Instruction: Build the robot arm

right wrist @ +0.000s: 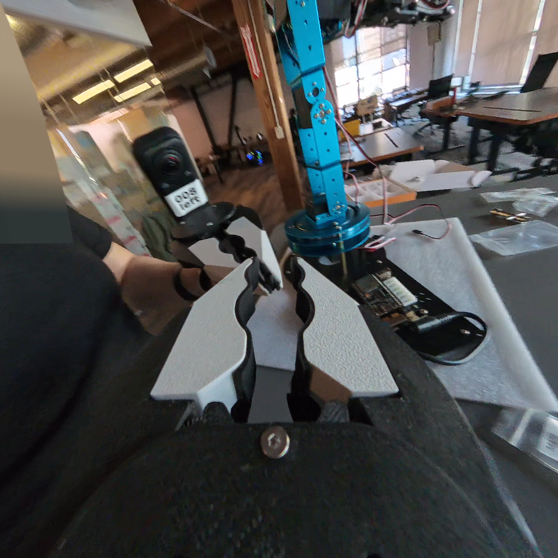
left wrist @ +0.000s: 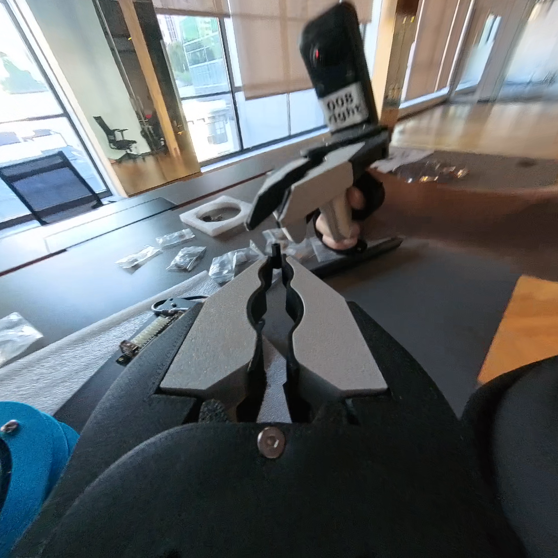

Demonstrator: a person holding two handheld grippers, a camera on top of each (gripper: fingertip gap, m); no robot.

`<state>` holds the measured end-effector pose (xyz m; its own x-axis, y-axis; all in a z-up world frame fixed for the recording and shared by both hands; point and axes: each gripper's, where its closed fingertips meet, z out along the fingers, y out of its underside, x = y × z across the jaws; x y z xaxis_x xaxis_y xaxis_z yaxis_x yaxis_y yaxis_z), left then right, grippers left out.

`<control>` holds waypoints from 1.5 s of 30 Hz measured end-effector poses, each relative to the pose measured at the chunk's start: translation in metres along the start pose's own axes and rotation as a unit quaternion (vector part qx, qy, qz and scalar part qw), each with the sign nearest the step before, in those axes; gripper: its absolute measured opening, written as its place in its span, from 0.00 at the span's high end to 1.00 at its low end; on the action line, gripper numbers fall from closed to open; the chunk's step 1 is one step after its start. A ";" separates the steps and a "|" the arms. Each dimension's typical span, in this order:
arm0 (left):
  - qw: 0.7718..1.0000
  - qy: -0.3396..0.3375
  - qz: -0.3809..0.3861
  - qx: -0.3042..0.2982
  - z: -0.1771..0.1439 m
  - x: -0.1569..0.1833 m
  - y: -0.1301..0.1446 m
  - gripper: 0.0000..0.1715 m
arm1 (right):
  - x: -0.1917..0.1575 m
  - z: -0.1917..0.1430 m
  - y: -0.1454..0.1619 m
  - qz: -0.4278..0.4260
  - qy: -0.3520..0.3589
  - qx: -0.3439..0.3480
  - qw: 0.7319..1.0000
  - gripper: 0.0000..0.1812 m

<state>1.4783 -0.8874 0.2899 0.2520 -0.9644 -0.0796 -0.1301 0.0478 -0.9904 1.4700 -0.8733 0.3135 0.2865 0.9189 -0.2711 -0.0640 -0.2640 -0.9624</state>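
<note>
Left wrist view
Left claw (left wrist: 275, 262): its grey fingers with wavy black pads were clenched on a small black plastic peg (left wrist: 274, 256), which stuck up past the tips.
Ahead of the claw: clear plastic bags of small dark parts (left wrist: 187, 258) lay scattered on the dark worktop (left wrist: 422, 290).
Farther ahead: a white foam block with a round recess (left wrist: 216, 215) rested on the worktop.
Ahead and to the right: the right claw (left wrist: 273, 217), held in a hand (left wrist: 347, 223), hung above the bags; from here I cannot tell how its fingers stood.
Low on the left: a blue metal part (left wrist: 27, 453) sat close to the camera.

Right wrist view
Right claw (right wrist: 276, 262): released, a clear gap between the tips, nothing in it.
Just ahead: the round blue base (right wrist: 327, 231) of a blue metal robot arm (right wrist: 314, 120) stood on a black plate with a circuit board (right wrist: 389, 299).
Under the plate: a white foam sheet (right wrist: 453, 271) lay on the worktop (right wrist: 528, 302).
Left, just beside the tips: the left claw (right wrist: 273, 283), pointing down toward the foam.
Far right: more clear bags (right wrist: 519, 238).
</note>
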 end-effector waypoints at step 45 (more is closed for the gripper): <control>0.993 -0.020 -0.077 -0.083 -0.040 0.003 0.037 0.89 | 0.077 0.020 0.100 0.002 0.267 -0.198 0.943 0.97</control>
<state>1.4359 -0.8984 0.2575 0.3181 -0.9458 0.0648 -0.2415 -0.1469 -0.9592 1.4662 -0.8228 0.1956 0.7344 0.6671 -0.1246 0.2668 -0.4527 -0.8508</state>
